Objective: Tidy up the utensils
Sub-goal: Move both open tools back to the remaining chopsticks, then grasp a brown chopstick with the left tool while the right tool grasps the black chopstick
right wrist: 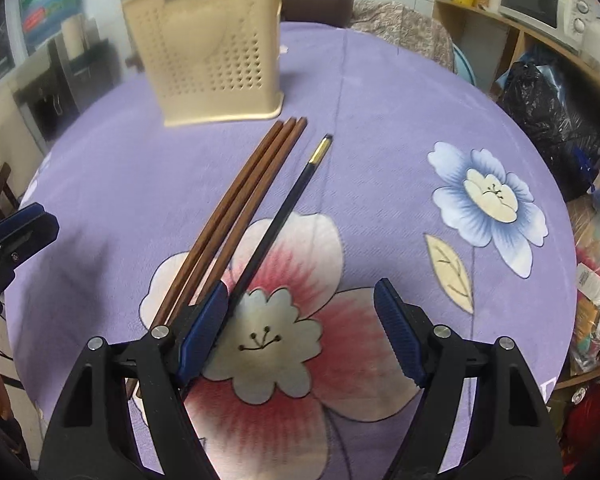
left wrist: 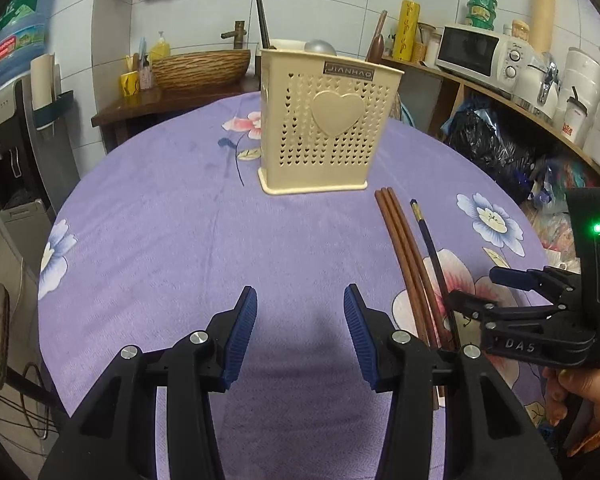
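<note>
A cream perforated utensil holder (left wrist: 328, 128) (right wrist: 212, 52) with a heart on its front stands upright on the purple flowered tablecloth (left wrist: 160, 220). Dark sticks (left wrist: 262, 20) and a grey rounded utensil (left wrist: 320, 46) poke out of it. Three brown chopsticks (right wrist: 240, 208) (left wrist: 404, 248) and one dark chopstick with a gold band (right wrist: 292, 192) (left wrist: 428, 240) lie to the right of the holder. My right gripper (right wrist: 300, 320) (left wrist: 480, 290) is open low over their near ends; the dark chopstick runs along the inner face of its left pad (right wrist: 204, 320). My left gripper (left wrist: 300, 320) is open over bare cloth, holding nothing.
A shelf on the right carries a white microwave (left wrist: 476, 54) and stacked containers, with a black bag (left wrist: 488, 148) below it. A water dispenser (left wrist: 8, 160) stands left of the table. A wooden basin (left wrist: 200, 68) sits behind. A hand (left wrist: 580, 392) holds the right gripper.
</note>
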Action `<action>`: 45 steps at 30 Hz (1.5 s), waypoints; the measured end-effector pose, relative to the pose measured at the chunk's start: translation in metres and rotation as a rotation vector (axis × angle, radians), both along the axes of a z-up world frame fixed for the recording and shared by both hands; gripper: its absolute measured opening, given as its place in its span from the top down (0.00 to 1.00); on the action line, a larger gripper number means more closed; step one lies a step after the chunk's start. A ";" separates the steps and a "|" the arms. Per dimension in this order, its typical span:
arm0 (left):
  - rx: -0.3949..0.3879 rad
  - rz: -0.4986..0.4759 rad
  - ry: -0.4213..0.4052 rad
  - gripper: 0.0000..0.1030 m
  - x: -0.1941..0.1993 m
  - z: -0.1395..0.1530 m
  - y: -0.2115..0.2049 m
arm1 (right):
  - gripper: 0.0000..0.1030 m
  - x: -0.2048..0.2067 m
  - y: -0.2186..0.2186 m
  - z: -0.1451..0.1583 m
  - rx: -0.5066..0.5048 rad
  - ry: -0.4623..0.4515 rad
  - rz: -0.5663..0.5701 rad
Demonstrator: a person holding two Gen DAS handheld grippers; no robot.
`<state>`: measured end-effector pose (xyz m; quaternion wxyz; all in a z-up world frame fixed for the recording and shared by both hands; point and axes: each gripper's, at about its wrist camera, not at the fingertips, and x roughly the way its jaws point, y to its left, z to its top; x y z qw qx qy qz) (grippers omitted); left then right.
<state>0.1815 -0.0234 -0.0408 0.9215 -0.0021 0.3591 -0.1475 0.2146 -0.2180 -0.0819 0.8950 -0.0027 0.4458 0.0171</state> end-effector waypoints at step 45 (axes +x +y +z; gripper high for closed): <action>0.095 -0.176 0.138 0.69 0.030 -0.032 -0.098 | 0.23 0.006 -0.083 -0.011 0.003 0.003 -0.157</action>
